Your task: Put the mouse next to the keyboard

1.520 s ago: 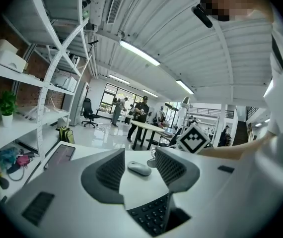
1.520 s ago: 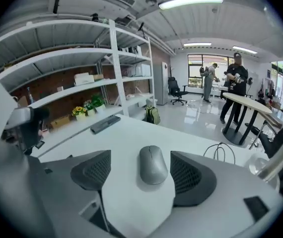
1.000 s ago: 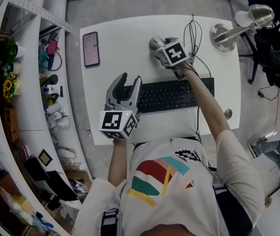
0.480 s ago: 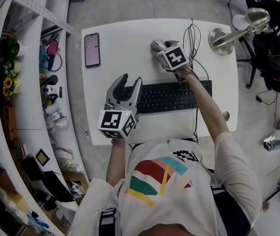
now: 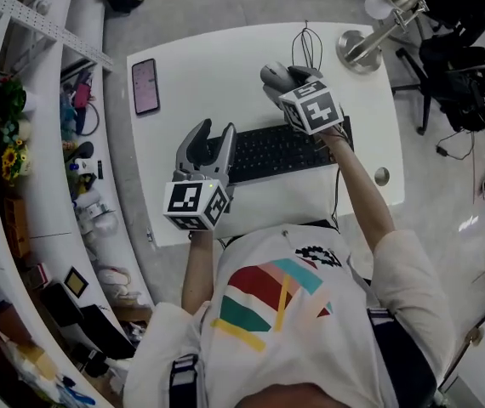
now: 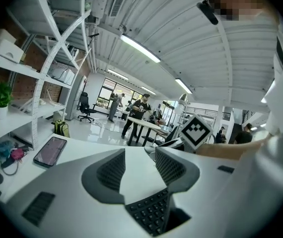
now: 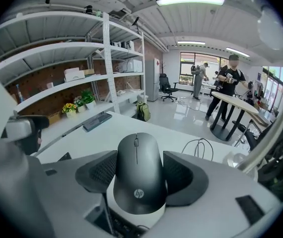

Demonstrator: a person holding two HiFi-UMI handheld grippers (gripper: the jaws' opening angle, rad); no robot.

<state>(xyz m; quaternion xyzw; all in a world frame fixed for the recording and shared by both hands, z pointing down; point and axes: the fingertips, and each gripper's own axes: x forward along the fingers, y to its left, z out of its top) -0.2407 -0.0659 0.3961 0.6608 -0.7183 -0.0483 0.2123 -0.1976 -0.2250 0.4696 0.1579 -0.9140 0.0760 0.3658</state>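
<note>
A dark grey mouse sits between the jaws of my right gripper, which is shut on its sides. In the head view the right gripper holds the mouse just beyond the far edge of the black keyboard, towards its right half. My left gripper hovers over the keyboard's left end, open and holding nothing. The left gripper view looks through the open left gripper at the keyboard's keys below.
A phone lies at the white table's far left. A loose black cable and a desk lamp's base are at the far right. Shelving runs along the left of the table. People stand at a distant table.
My right gripper has carried the mouse closer to the keyboard's far edge. The left gripper has stayed open in much the same place. The head camera has shifted.
</note>
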